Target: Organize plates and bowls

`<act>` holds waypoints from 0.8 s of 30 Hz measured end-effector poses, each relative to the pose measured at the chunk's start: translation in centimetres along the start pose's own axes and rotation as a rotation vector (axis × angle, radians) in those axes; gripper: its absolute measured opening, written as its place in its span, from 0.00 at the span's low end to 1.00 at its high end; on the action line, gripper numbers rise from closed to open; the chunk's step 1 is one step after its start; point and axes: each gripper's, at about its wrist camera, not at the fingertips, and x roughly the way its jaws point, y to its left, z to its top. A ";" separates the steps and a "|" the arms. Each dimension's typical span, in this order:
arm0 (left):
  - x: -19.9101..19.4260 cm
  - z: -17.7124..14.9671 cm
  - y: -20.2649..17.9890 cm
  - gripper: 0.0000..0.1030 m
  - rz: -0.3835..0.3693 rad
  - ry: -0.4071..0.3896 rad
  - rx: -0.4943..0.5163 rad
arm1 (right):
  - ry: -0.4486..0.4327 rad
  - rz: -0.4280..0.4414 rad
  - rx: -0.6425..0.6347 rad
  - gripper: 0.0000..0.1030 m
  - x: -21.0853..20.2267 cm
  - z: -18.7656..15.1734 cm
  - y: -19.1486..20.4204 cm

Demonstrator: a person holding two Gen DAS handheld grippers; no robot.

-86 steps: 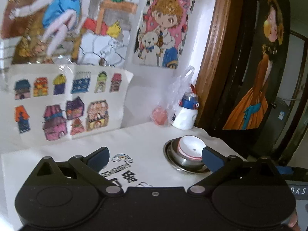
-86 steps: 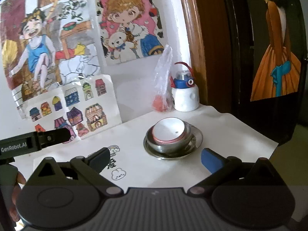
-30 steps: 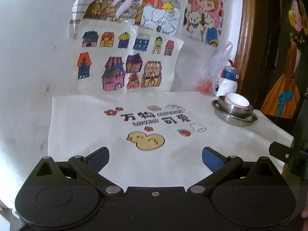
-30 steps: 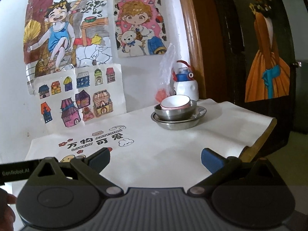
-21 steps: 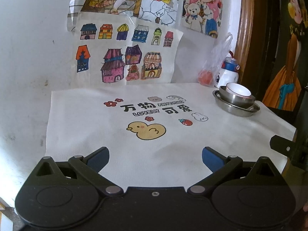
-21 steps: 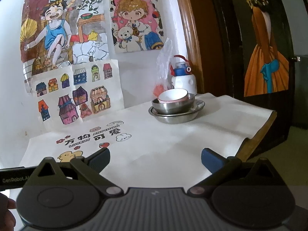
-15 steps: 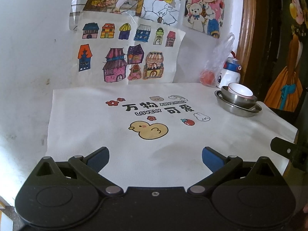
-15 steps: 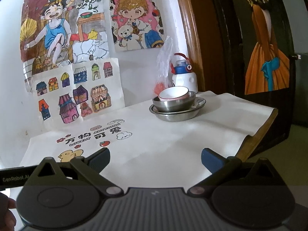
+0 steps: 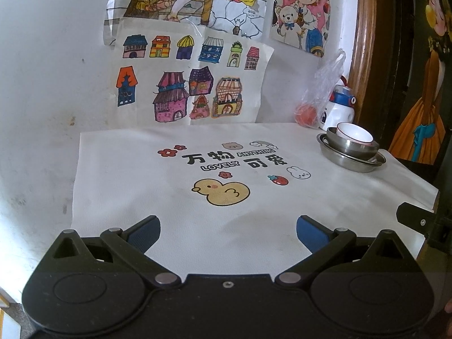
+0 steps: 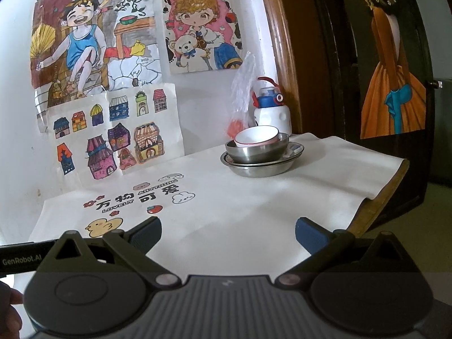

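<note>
At the table's far right corner a white bowl with a pink rim [image 9: 354,134] [image 10: 256,136] nests inside a steel bowl [image 9: 350,147] [image 10: 258,151], which rests on a steel plate [image 9: 353,162] [image 10: 261,168]. My left gripper [image 9: 227,230] hangs open over the near edge of the cloth, well short of the stack, with nothing between its blue pads. Open as well, my right gripper [image 10: 228,231] stands near the front edge and holds nothing. The stack lies ahead of it, slightly right.
A white cloth [image 9: 141,186] with a duck print covers the table. Behind the stack stand a white and blue bottle [image 10: 271,110] and a plastic bag [image 10: 240,96]. Drawings cover the wall. A dark door and wooden frame rise at the right. The table's right edge [image 10: 381,192] drops off.
Both grippers have pulled back from the stack toward the table's near edge. Over the last second they have only drifted slightly. Both stayed open.
</note>
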 end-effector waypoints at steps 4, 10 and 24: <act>0.0 0.0 0.1 0.99 -0.002 0.003 0.001 | 0.007 0.003 -0.003 1.00 0.1 -0.1 0.1; 0.0 -0.1 0.0 0.99 0.000 0.006 0.005 | 0.010 0.002 -0.004 1.00 0.1 -0.2 0.1; 0.0 -0.1 0.1 0.99 0.000 0.005 0.005 | 0.011 0.003 -0.005 1.00 0.1 -0.3 0.1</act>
